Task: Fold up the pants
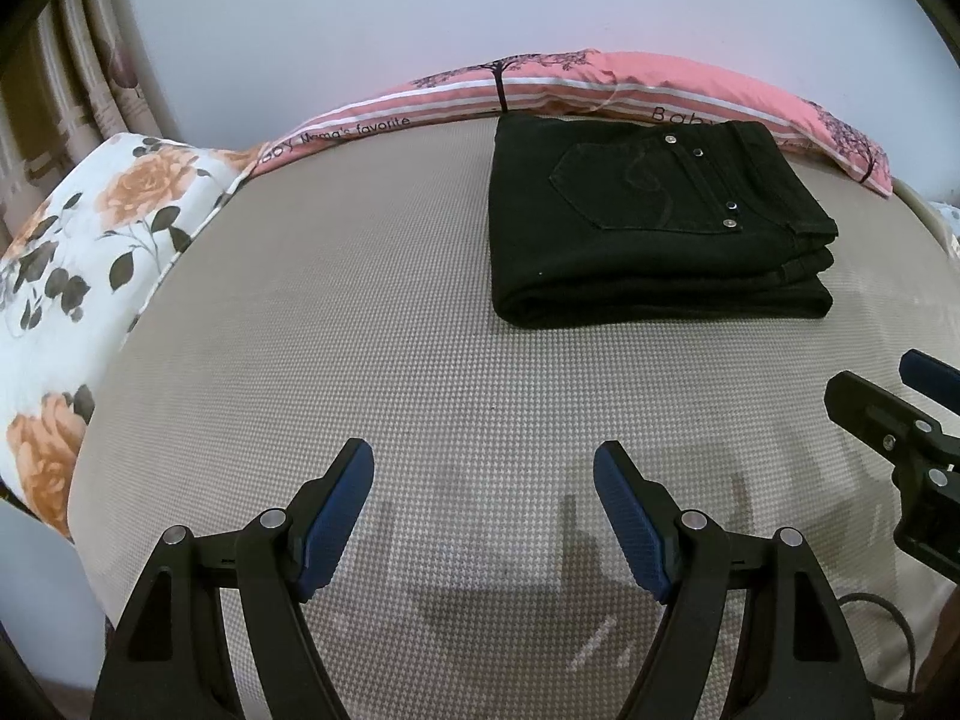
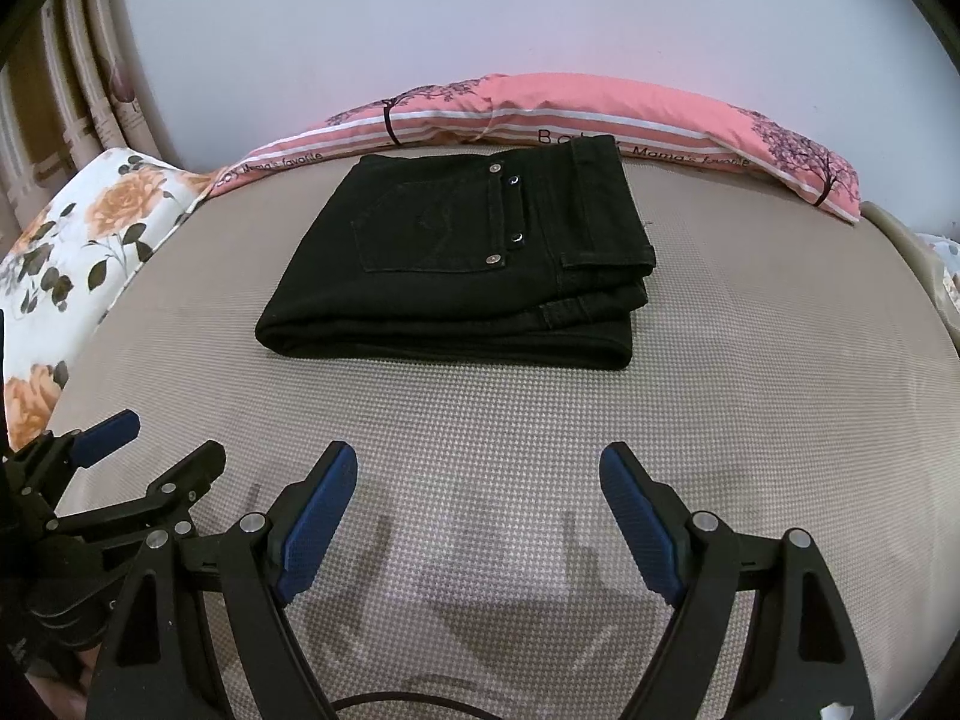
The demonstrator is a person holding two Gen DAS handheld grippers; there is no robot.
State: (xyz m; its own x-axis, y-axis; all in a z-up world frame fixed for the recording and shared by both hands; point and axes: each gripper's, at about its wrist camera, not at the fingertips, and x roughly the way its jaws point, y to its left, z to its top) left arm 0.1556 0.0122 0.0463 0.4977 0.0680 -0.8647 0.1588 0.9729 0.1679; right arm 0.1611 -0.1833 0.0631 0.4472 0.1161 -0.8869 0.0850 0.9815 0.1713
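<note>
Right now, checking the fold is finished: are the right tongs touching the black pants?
Apart. The right wrist view shows bare mattress between the open right tongs and the black pants.

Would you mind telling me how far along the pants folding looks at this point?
It looks finished. The black pants lie folded into a compact stack on the grey mattress, back pocket up, near the pink pillow. Nothing is in hand: the left gripper and the right gripper both hang open over bare mattress, well short of the pants. No folding step appears left, apart perhaps from tidying the slightly uneven layers at the waistband end.
</note>
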